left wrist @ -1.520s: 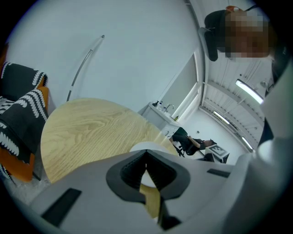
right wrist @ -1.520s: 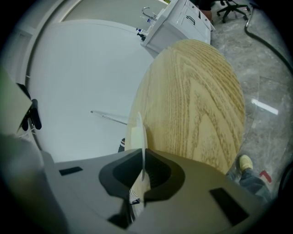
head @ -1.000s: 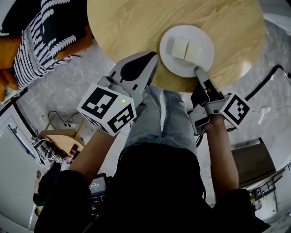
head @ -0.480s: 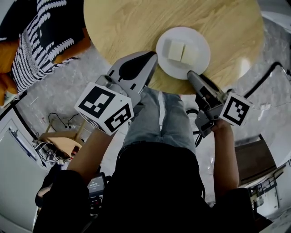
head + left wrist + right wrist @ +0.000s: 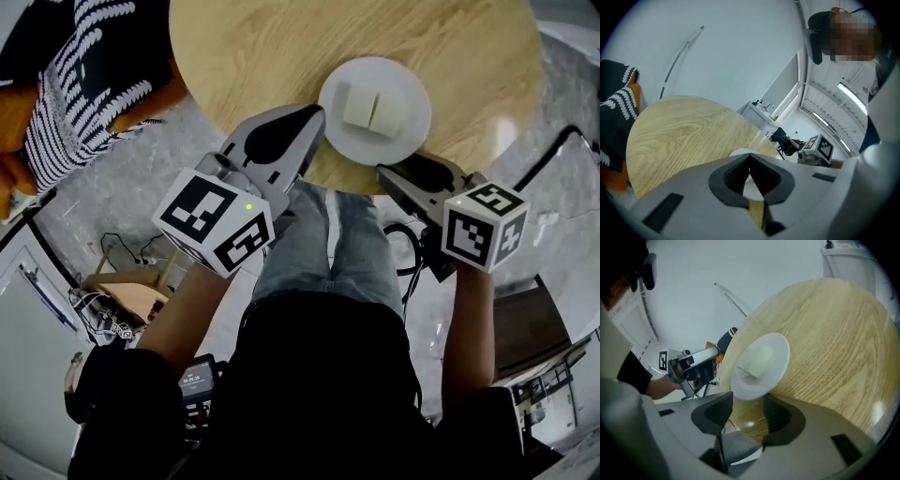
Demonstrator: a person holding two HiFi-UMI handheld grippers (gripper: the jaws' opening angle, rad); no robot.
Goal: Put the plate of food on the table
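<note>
The right gripper (image 5: 746, 409) has its jaws opening, wide apart and holding nothing, with the plate (image 5: 412, 98) just ahead of them. The plate, carrying pale food (image 5: 368, 110), rests near the edge of the round wooden table (image 5: 262, 56). The left gripper (image 5: 750, 161), jaws together and empty, hovers at the table's edge beside the plate.

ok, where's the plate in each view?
Head view: plate sits top centre-right, at the near edge of the table.
Left gripper view: low centre, only a white sliver shows.
Right gripper view: centre of the picture, food on it.
Shared landmark: the round wooden table, visible under the plate in all three.
</note>
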